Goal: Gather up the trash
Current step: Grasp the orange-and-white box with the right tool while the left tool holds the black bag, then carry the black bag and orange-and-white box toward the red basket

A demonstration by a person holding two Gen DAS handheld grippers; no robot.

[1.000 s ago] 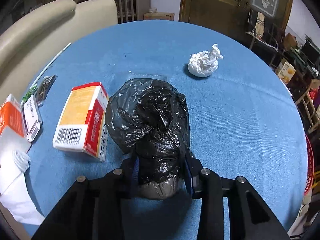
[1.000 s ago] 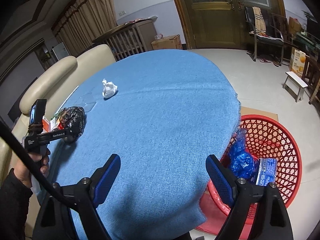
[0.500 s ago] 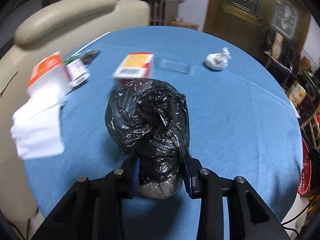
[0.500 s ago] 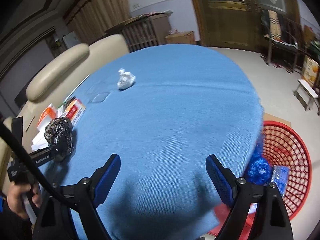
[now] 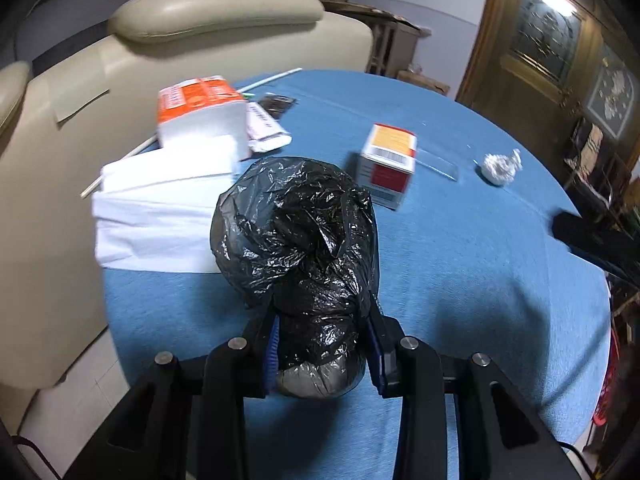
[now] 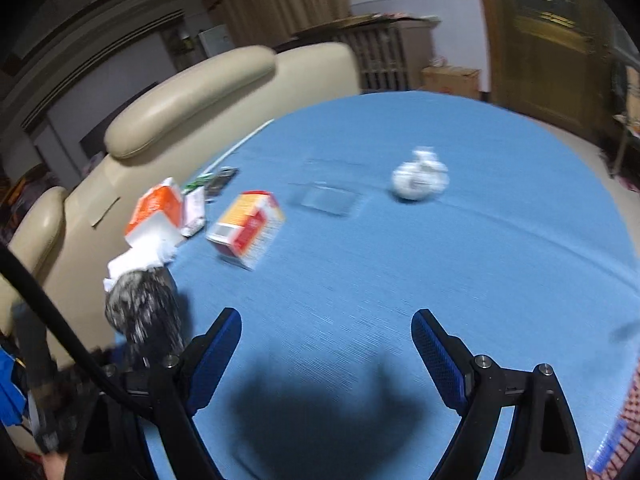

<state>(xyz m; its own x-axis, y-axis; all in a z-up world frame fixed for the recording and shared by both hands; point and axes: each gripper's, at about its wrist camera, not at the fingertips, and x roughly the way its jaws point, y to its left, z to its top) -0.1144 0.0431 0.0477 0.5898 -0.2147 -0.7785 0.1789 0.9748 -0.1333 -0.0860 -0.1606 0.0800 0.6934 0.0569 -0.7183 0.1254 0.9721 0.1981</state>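
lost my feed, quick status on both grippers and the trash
Left gripper shut on black bag. Right gripper open, empty, over the blue table. Boxed carton and crumpled tissue uncollected. Nothing blocking.

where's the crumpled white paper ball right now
The crumpled white paper ball sits on the blue tablecloth, far side, right of the clear plastic piece and the red and yellow carton; in the left wrist view it lies at upper right.

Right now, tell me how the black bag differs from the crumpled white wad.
The black bag is clamped in the left gripper; the crumpled white wad lies free on the blue tablecloth. The bag is glossy dark plastic, the wad pale and matte. The bag looks much bulkier. Both are scrunched, wrinkled bundles.
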